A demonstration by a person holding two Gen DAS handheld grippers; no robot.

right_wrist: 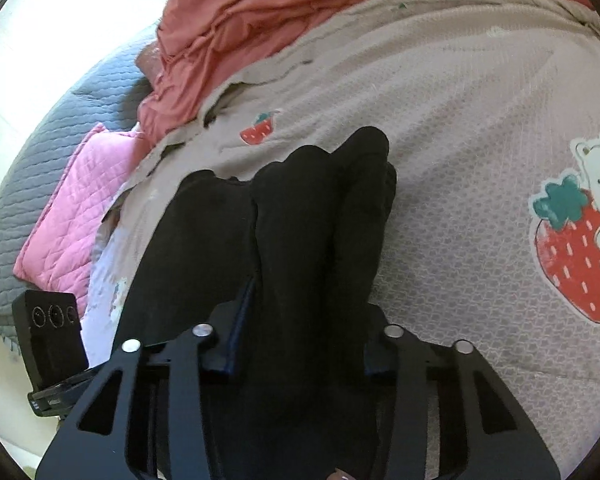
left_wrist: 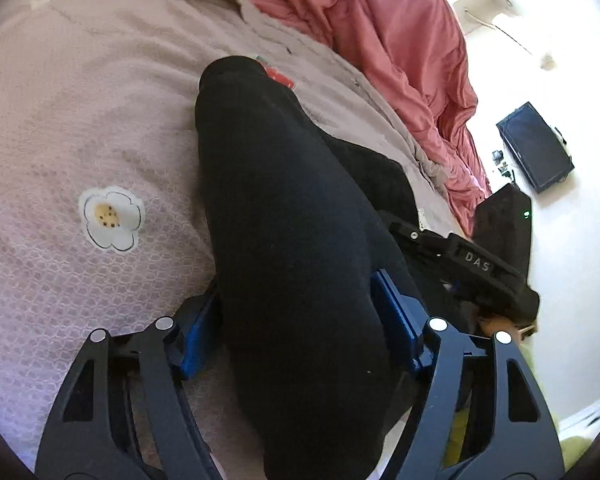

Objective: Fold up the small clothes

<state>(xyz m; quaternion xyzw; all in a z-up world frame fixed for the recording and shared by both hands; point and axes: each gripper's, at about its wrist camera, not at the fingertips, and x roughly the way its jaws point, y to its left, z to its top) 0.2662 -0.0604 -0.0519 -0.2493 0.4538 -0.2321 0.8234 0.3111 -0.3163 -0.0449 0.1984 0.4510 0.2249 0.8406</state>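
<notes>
The left gripper has its blue pads closed against a bulky black garment, gripping its near end. The right gripper clamps the same black garment, bunched in folds between its jaws. The garment lies on a beige bedspread, just before its strawberry print; a coral duvet is heaped beyond. This looks like the grasping step. Next, probably, both ends rise together and fold over evenly.
</notes>
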